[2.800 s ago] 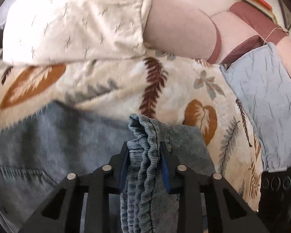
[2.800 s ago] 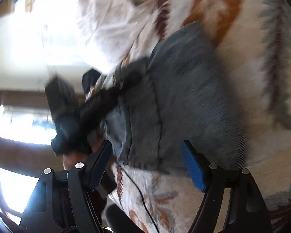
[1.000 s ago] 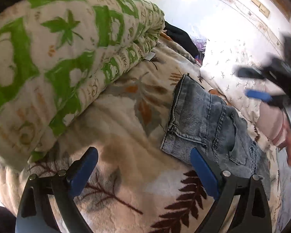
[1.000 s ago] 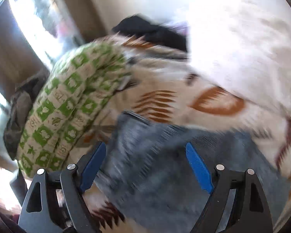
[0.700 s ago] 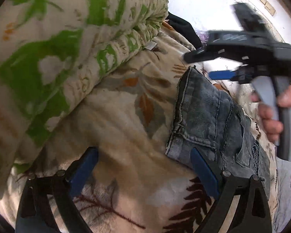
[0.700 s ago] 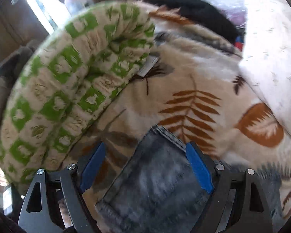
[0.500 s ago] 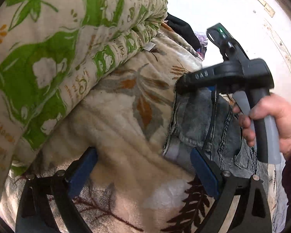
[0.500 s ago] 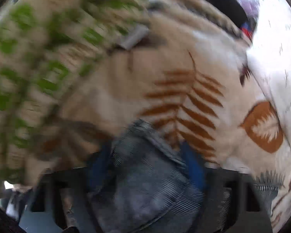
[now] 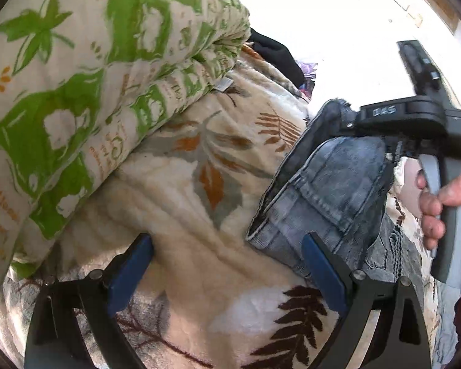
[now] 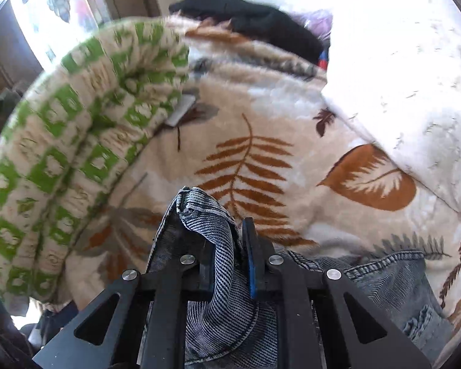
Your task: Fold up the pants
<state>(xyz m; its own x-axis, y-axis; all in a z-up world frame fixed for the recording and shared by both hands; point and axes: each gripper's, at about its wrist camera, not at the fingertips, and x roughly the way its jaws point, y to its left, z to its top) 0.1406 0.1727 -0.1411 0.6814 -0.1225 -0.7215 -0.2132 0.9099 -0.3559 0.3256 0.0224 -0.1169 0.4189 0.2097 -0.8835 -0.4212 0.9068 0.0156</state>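
right gripper (image 10: 227, 261) just closed, clamped on pants (image 9: 332, 190) far corner, lifted right of frame | left gripper (image 9: 227, 272) spread wide, near hem beside right pad | bare blanket (image 9: 175, 215) lower centre | quilt (image 9: 76, 92) crowding upper left

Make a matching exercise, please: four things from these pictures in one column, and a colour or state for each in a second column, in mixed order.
Things:
1. left gripper
2. right gripper
3. rolled quilt
4. black cloth

States:
A. lies at the far end of the leaf-print blanket
B. green and cream pattern
C. shut on the jeans
D. open, nothing between its pads

Pairs: 1-D, 2-C, 3-B, 4-A
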